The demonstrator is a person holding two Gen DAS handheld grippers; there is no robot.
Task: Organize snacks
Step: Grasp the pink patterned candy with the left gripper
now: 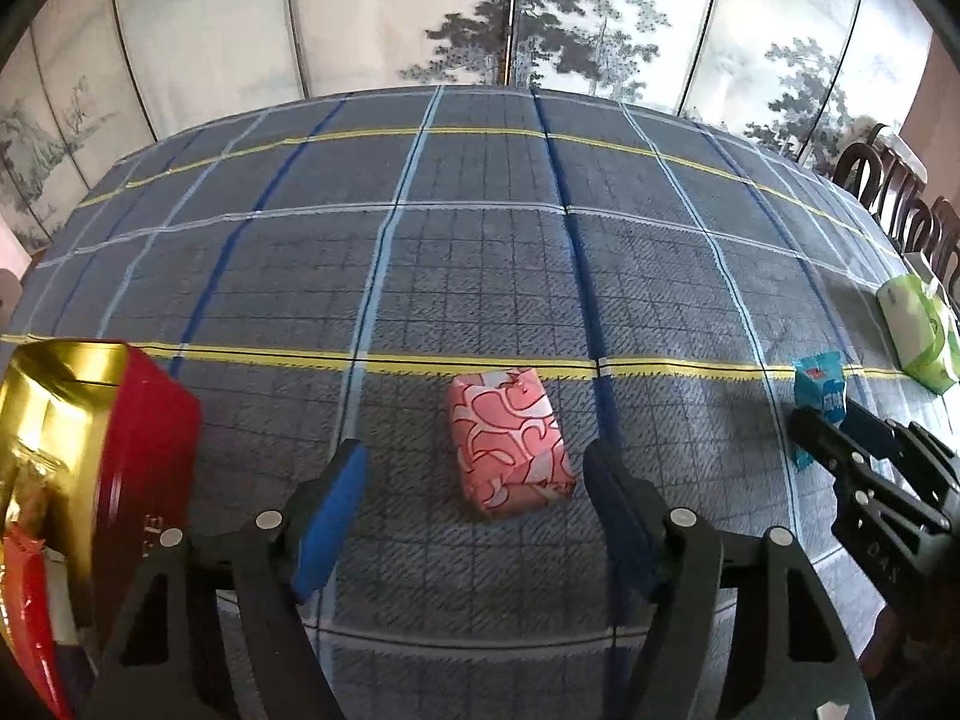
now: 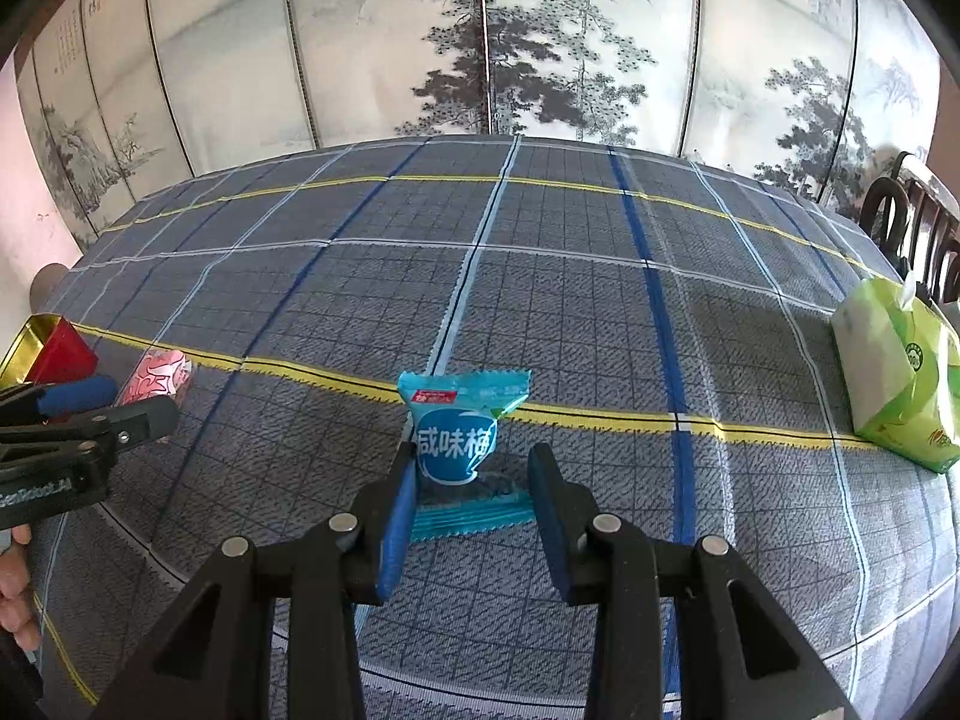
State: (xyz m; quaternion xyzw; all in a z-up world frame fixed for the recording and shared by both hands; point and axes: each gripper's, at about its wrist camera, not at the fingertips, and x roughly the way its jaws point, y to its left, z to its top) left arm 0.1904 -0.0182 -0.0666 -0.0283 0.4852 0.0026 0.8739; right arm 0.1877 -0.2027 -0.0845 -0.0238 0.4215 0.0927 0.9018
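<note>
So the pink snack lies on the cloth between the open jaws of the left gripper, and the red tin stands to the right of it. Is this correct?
Not quite. The red tin stands to the left of the pink snack, not the right, as the left wrist view shows. The rest holds: the snack lies on the cloth between the open jaws of the left gripper.

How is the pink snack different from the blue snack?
The pink snack is a blocky wrapped packet with red swirls; the blue snack is a flatter pouch with crimped ends and white writing. The pink snack lies flat; the blue snack's top tilts up. Both rest on the checked tablecloth.
</note>
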